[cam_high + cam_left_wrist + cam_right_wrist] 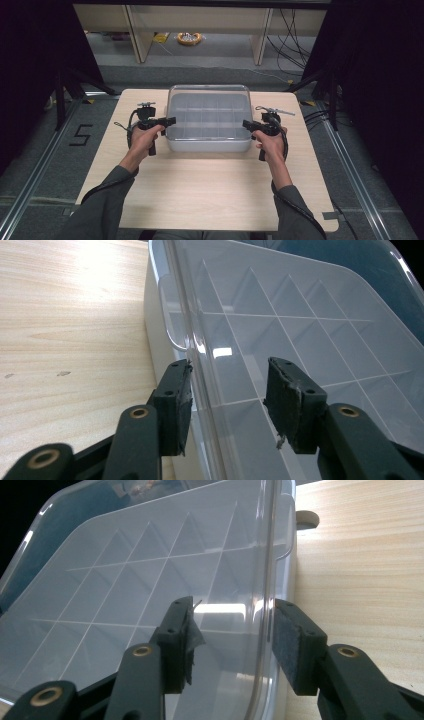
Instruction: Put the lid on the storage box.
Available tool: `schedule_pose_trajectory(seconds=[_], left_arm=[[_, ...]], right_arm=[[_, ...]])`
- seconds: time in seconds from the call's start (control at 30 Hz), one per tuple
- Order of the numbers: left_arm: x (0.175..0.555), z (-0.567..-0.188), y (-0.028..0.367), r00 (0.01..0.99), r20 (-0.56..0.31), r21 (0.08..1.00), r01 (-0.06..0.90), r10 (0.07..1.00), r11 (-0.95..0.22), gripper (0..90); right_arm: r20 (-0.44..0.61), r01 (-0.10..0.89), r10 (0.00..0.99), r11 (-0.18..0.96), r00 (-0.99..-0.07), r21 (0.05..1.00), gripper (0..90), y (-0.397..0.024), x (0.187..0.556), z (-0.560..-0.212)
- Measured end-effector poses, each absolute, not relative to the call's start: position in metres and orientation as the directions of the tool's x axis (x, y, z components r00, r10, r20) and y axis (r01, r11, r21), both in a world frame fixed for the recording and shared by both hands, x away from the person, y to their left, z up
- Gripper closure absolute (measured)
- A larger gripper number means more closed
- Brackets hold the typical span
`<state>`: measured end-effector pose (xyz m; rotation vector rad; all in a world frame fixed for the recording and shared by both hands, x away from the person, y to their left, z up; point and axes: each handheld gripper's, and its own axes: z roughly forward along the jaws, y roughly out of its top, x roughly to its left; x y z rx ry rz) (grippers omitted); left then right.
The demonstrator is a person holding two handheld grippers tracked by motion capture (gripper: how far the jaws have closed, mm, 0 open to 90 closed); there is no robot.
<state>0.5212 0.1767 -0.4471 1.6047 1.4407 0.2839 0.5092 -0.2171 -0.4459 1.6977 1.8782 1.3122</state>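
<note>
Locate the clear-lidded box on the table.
In the high view the box sits at the table's far middle, between the left gripper and right gripper.

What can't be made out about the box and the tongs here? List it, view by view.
- High view: what lies in the compartments of the clear box; the cloudy lid and small size blur it.
- Left gripper view: whether the left tongs touch the lid's rim; the outer pad sits very close.
- Right gripper view: whether the right tongs touch the rim; the box's near end is cut off by the bottom edge.
</note>
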Motion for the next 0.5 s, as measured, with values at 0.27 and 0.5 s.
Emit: schedule_pose_trajectory(seconds=[0.27, 0.5], left_arm=[[0.5183, -0.4528, 0.1735, 0.302, -0.296, 0.765, 0.643, 0.906, 0.035, 57.3], [0.5183, -0.4518, 0.1724, 0.304, -0.281, 0.768, 0.64, 0.91, 0.023, 55.8]], right_arm=[[0.4, 0.646, 0.881, -0.156, -0.251, 0.747, 52.5, -0.2162, 0.507, -0.4443], [0.387, 0.651, 0.884, -0.134, -0.262, 0.747, 51.5, -0.2174, 0.5064, -0.445]])
